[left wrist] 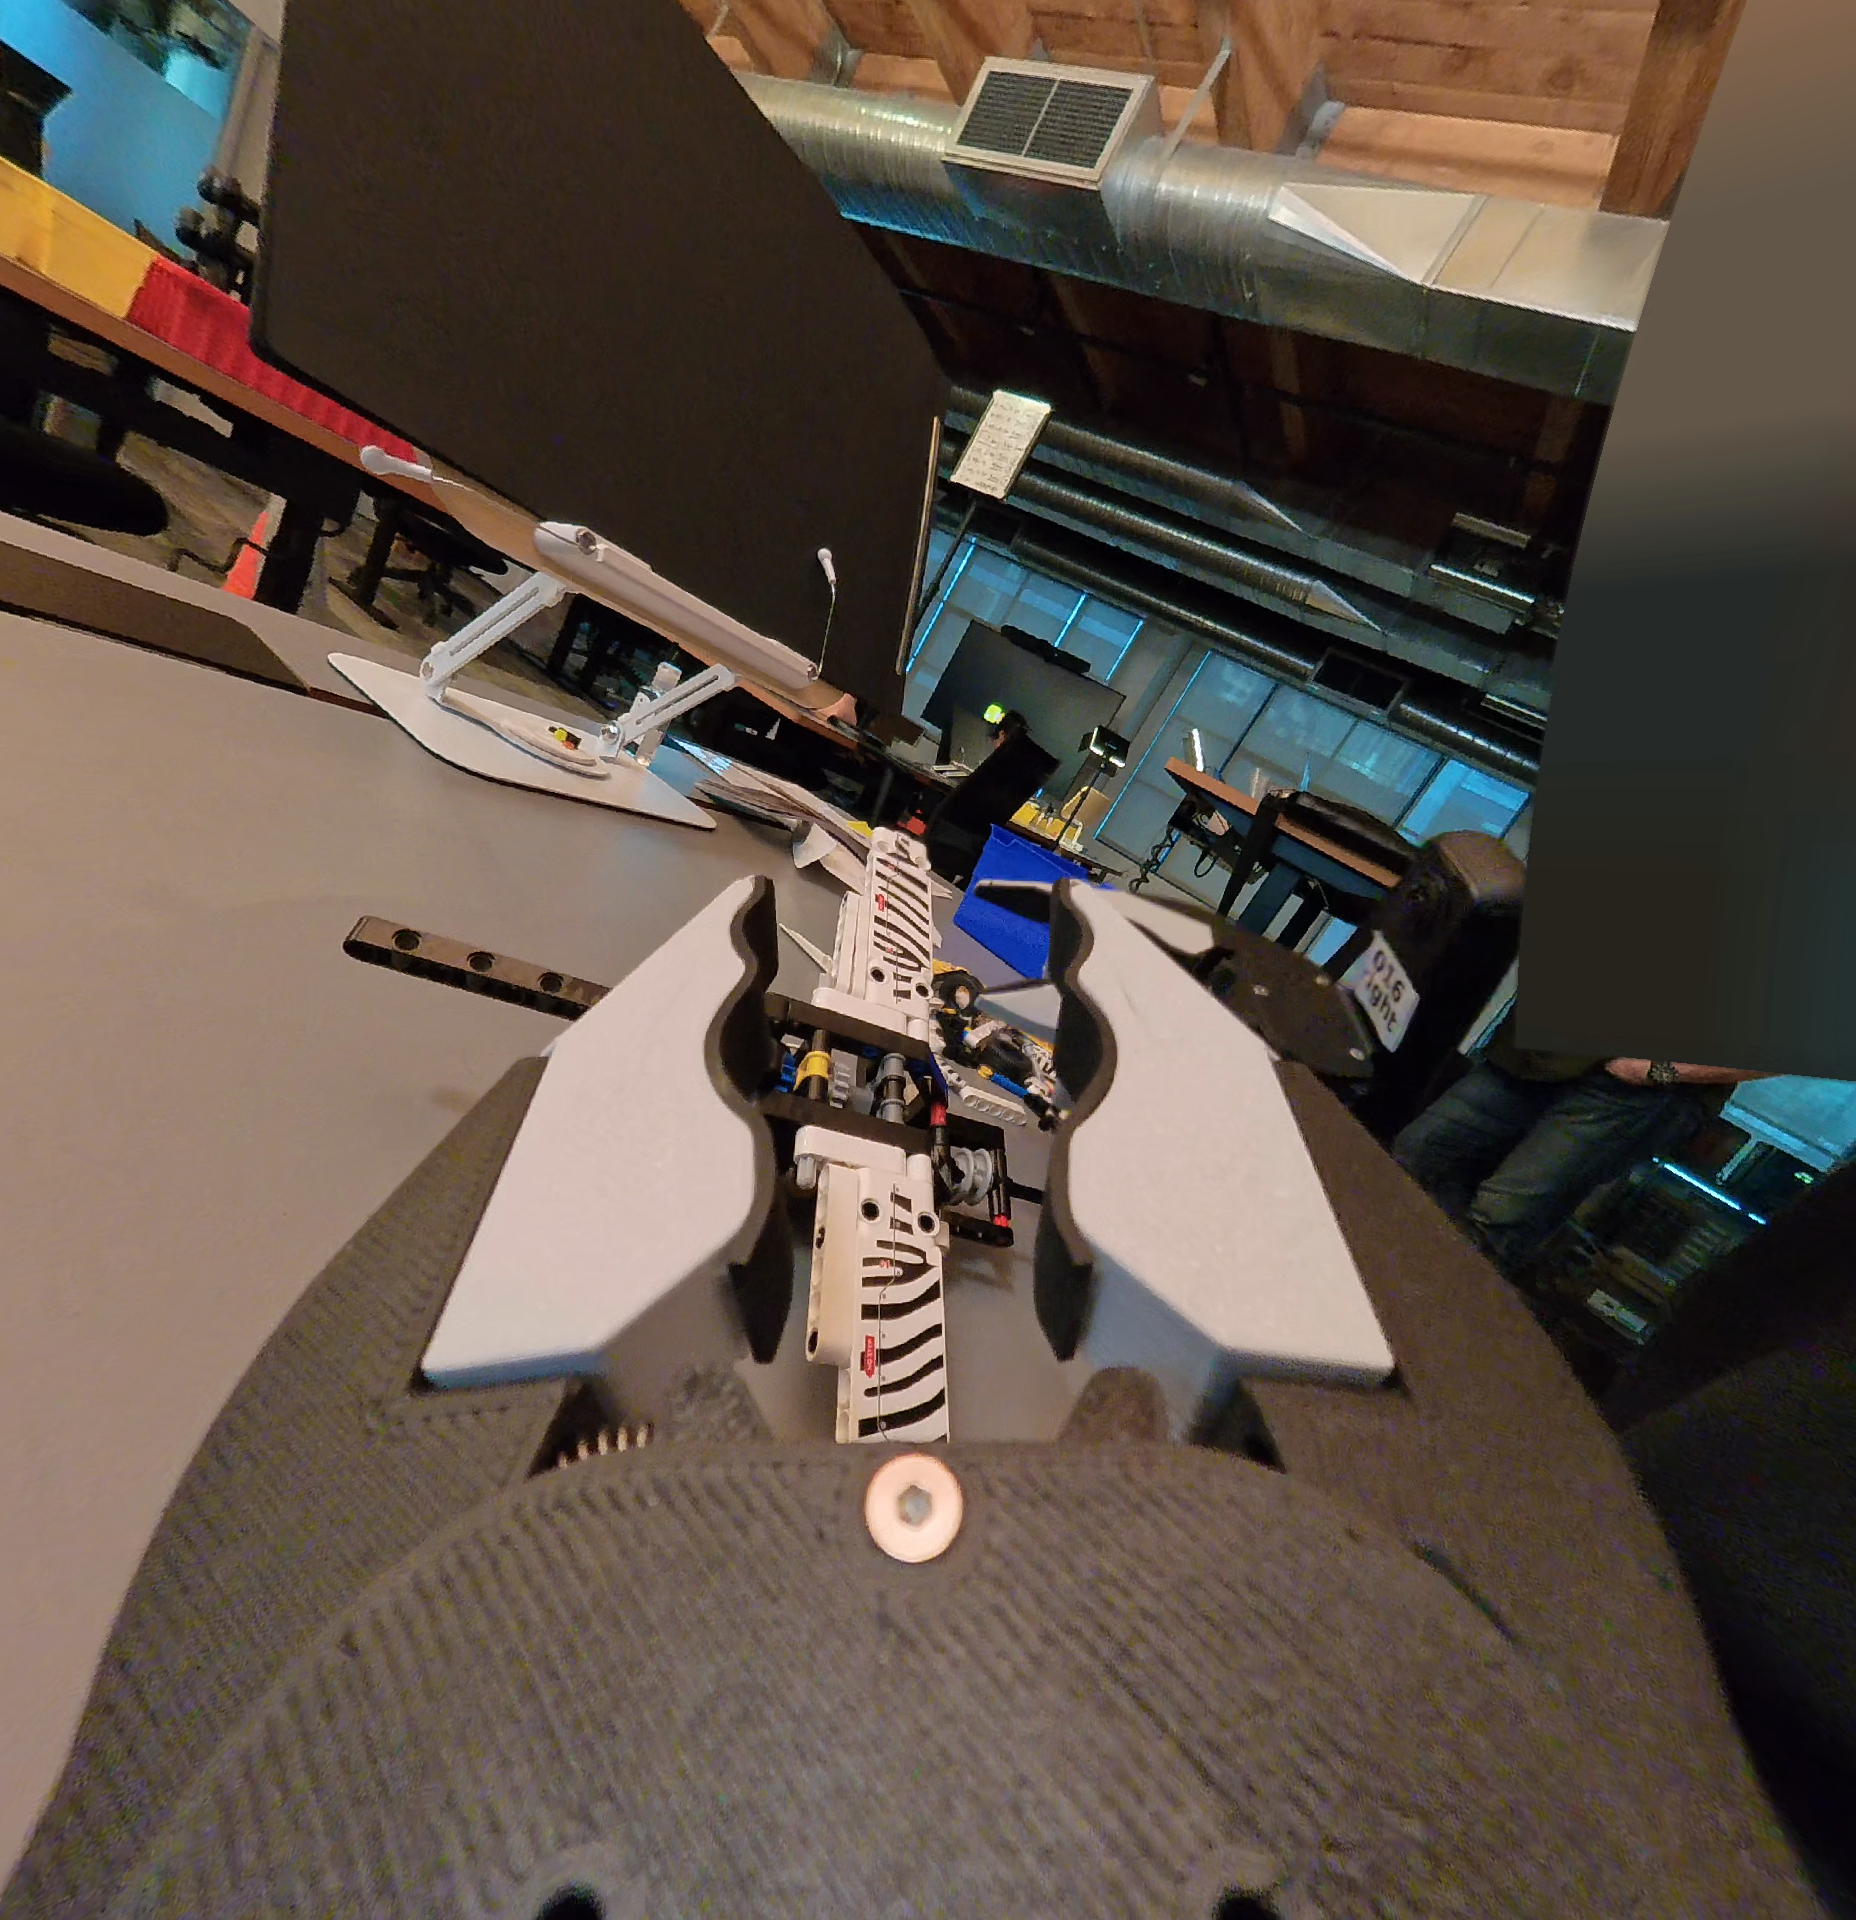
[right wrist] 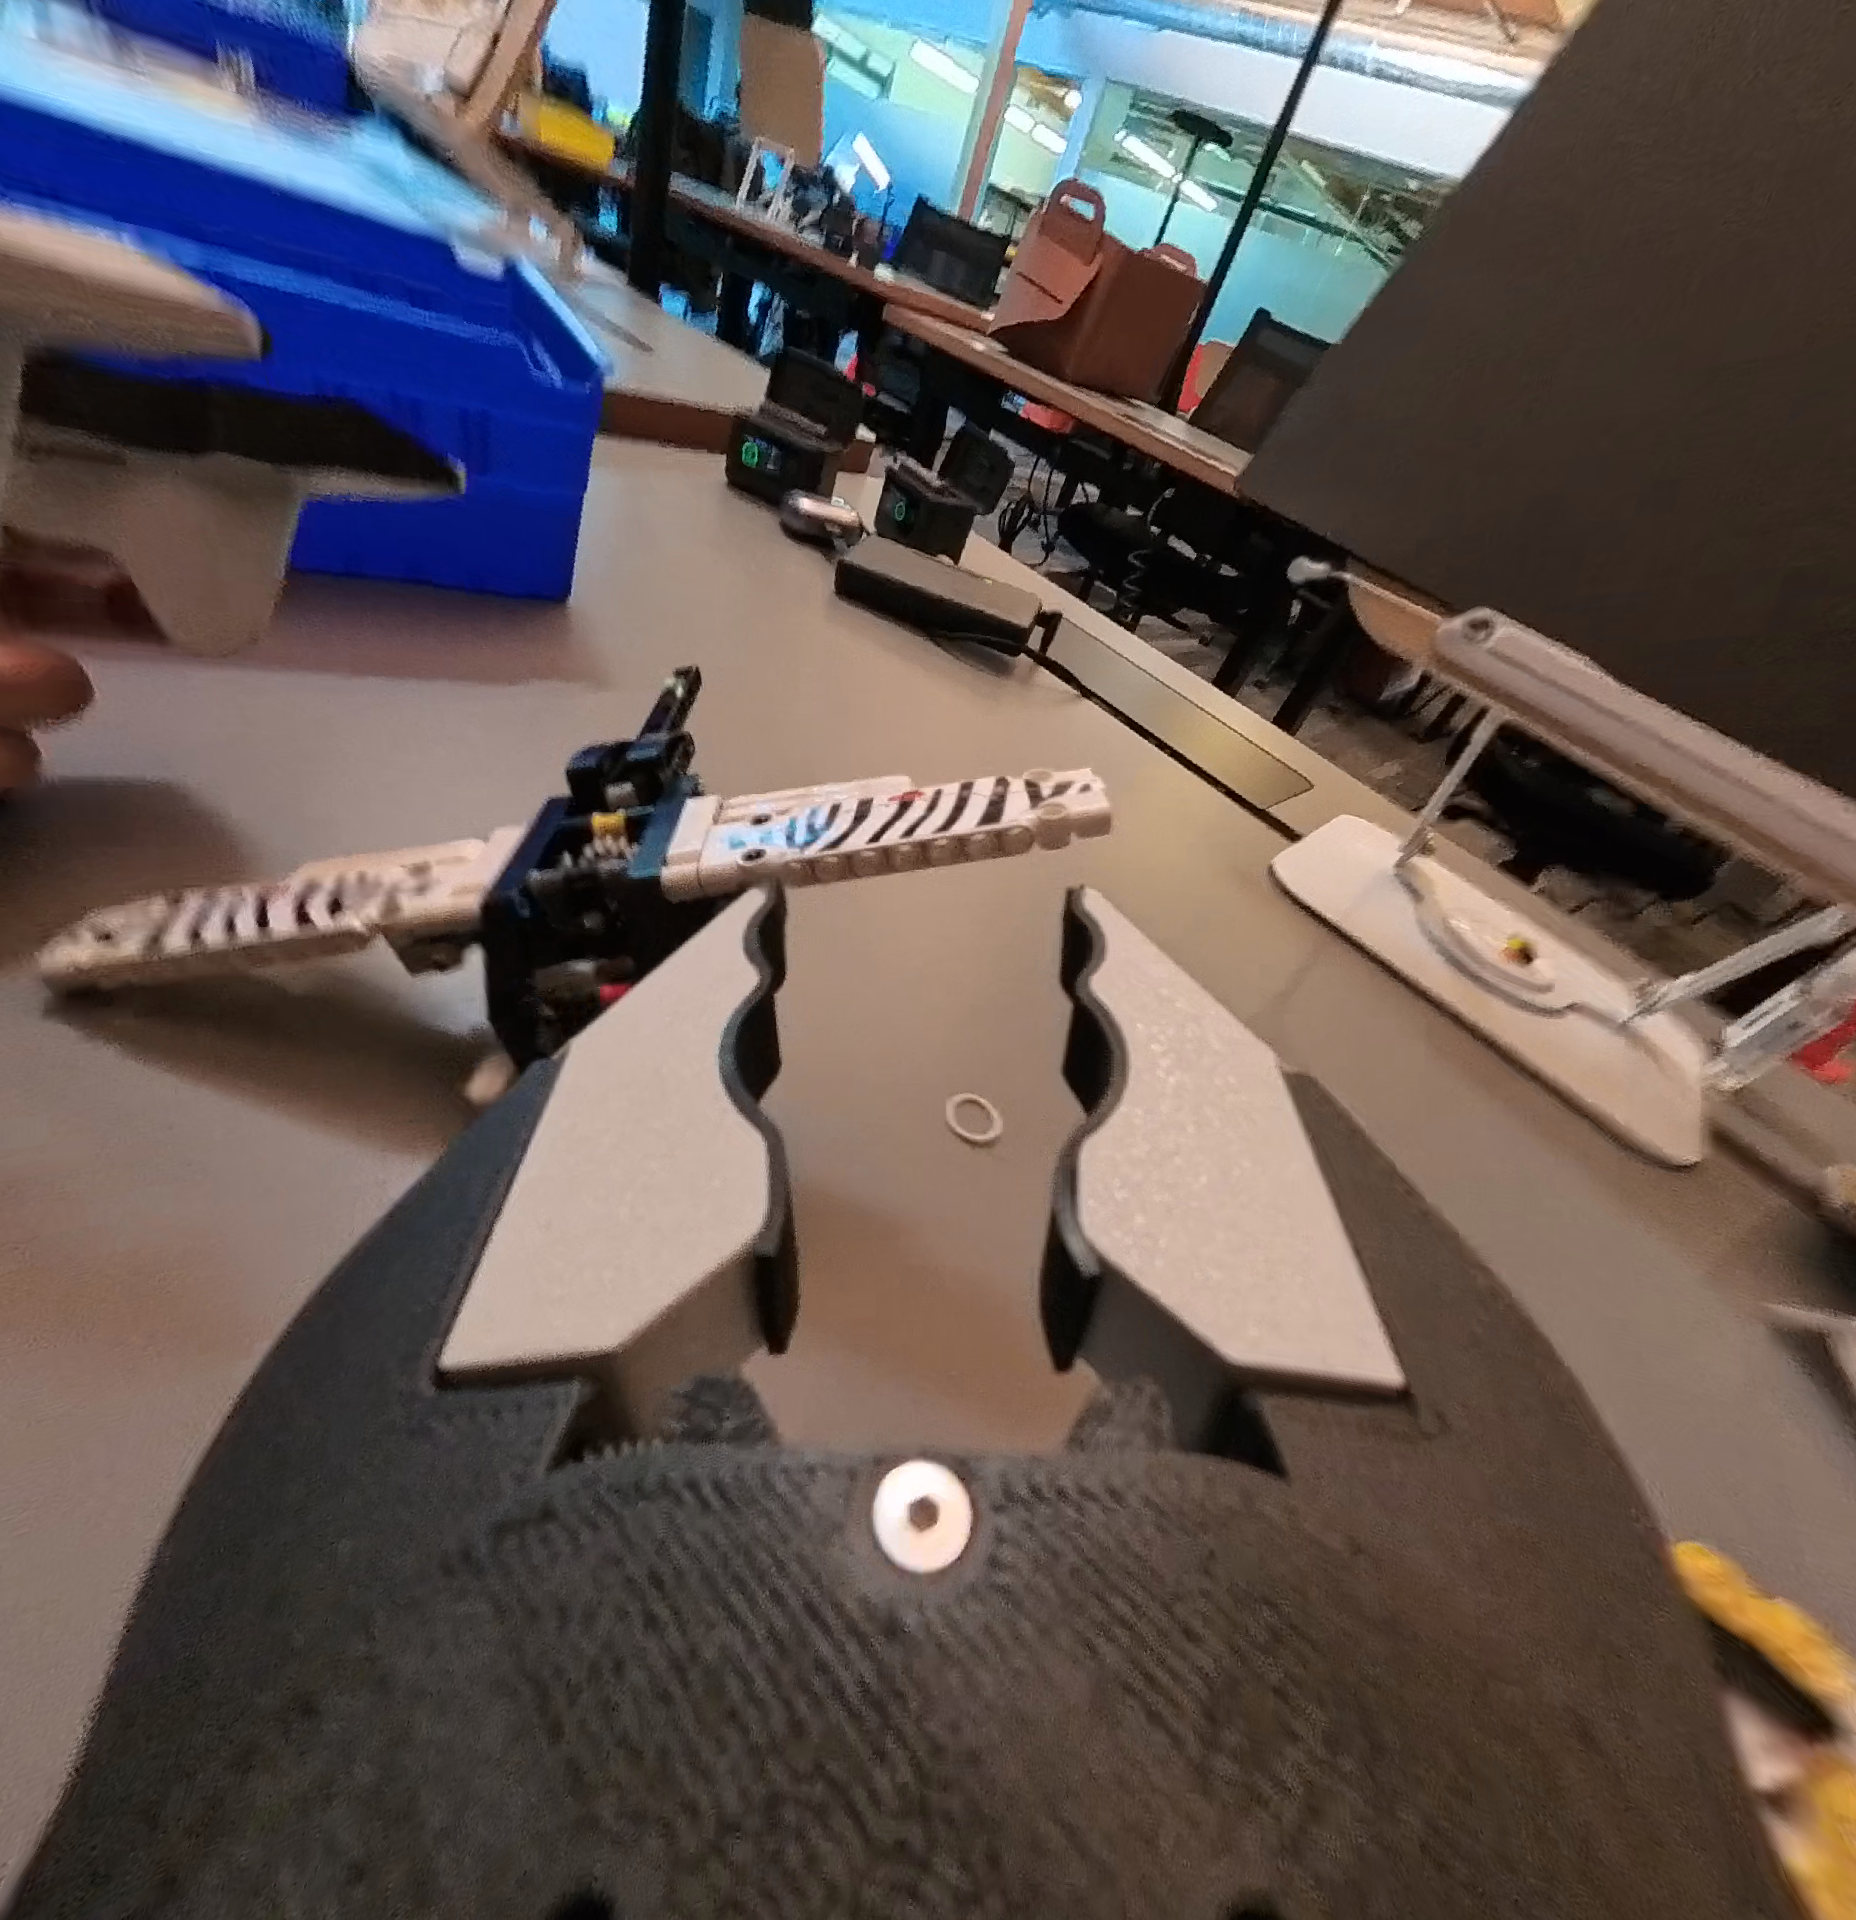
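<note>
Left gripper (left wrist: 908, 914) hangs wide open over the zebra-striped brick model (left wrist: 888, 1288), pads clear of it. Right gripper (right wrist: 924, 914), also spread and bare, sits just beside the model (right wrist: 612, 852) on the grey table (right wrist: 903, 727).

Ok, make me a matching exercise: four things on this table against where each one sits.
Things:
1. small pale ring
2. black beam with holes
3. blue bin
4. zebra-striped brick model

Places:
A. running lengthwise between the open fingers of the left gripper, untouched by them
B. flat on the table, left of the left gripper's fingers
C. on the table between the open fingers of the right gripper
D. standing on the table behind the model

Pairs: 1-C, 2-B, 3-D, 4-A.
</note>
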`<state>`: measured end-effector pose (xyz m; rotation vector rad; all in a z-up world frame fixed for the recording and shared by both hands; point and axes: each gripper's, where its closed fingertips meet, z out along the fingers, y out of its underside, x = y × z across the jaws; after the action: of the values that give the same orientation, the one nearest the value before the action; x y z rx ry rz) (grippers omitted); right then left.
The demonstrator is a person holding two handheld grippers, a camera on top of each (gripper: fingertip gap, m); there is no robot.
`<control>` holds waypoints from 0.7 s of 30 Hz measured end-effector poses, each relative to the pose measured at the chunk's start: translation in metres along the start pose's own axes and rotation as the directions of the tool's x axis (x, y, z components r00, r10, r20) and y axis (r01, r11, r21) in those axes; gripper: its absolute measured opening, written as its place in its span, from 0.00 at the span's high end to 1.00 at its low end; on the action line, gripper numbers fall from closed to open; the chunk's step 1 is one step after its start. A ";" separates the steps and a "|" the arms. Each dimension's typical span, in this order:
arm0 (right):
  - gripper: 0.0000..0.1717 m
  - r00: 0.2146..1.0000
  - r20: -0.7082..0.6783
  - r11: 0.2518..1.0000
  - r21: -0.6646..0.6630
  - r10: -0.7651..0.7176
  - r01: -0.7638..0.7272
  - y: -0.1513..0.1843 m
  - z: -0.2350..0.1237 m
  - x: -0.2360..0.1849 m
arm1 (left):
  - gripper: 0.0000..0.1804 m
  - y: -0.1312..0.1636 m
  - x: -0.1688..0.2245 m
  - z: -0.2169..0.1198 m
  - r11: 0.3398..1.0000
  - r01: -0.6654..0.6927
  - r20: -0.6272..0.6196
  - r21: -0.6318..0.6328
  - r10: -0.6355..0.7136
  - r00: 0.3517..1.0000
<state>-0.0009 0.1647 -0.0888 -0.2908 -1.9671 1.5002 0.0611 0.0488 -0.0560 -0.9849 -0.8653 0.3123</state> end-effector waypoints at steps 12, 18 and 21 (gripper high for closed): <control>0.65 0.125 0.133 0.119 -0.051 -0.983 0.992 0.006 0.029 -0.014 | 0.72 0.003 0.003 0.002 0.999 -0.031 0.001 -0.018 0.031 1.000; 0.91 -0.037 0.194 -0.047 -0.048 -0.980 0.998 0.017 0.052 -0.020 | 0.72 0.000 0.011 0.000 0.993 -0.115 -0.001 -0.016 0.115 0.993; 0.91 0.355 0.283 0.316 -0.176 -0.891 0.932 0.017 0.051 -0.012 | 0.72 -0.025 0.024 -0.015 0.930 -0.350 0.094 0.114 0.341 0.935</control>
<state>-0.0264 0.1237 -0.1156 0.7719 -1.8694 0.4143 0.0842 0.0402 -0.0274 -1.0077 -0.7239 0.7018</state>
